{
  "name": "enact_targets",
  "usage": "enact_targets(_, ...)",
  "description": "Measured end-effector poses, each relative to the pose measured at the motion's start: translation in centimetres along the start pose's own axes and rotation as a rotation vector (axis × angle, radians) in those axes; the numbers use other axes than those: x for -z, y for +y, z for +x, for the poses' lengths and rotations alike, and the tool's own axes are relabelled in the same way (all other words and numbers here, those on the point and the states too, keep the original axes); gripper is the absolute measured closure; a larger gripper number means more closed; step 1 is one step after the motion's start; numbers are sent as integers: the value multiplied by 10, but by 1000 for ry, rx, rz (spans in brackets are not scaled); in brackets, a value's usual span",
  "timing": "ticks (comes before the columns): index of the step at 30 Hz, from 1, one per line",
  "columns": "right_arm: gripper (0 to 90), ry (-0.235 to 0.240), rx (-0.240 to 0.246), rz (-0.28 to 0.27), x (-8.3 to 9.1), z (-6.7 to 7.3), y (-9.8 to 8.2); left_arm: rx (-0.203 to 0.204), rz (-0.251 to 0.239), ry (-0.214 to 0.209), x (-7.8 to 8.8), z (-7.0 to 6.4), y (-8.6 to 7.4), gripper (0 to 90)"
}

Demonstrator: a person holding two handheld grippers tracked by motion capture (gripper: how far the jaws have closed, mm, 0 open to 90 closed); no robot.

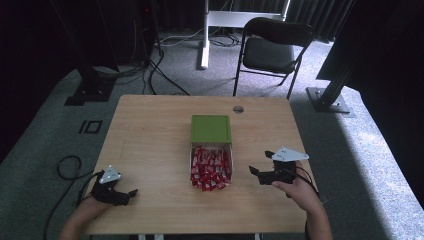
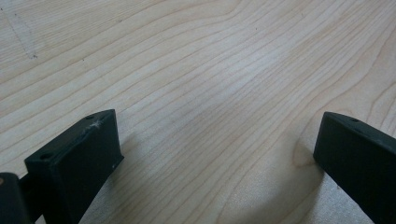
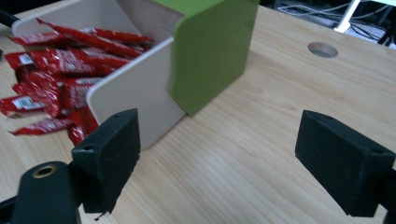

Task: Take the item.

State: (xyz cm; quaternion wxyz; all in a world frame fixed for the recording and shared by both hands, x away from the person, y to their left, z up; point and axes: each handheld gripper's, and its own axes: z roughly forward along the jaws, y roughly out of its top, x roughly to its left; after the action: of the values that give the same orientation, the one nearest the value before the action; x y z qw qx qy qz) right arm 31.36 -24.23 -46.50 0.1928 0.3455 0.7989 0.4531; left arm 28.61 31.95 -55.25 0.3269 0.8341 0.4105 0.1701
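**Both grippers spread, box of red packets between them**

In the high view, a green-lidded box is seen at the centre of the wooden table, its long axis running from top to bottom of the frame. Red packets are spilled from its lower, open end. The right gripper is held at lower right, nearer the packets; the left gripper is held at lower left, well apart. Bare wood lies around both.

In the left gripper view, the jaws are spread wide over bare table, nothing between them.

In the right gripper view, the jaws are also spread and empty. The box and packets lie at upper left, with open wood at right.
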Motion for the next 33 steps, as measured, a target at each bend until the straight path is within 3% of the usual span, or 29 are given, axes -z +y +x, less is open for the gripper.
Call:
enact_targets(19,141,80,59,-27,-14,24,30,0,0,0,0,0,0,15)
enact_targets(33,141,157,153,-24,-40,50,55,0,-2,1,0,0,0,15)
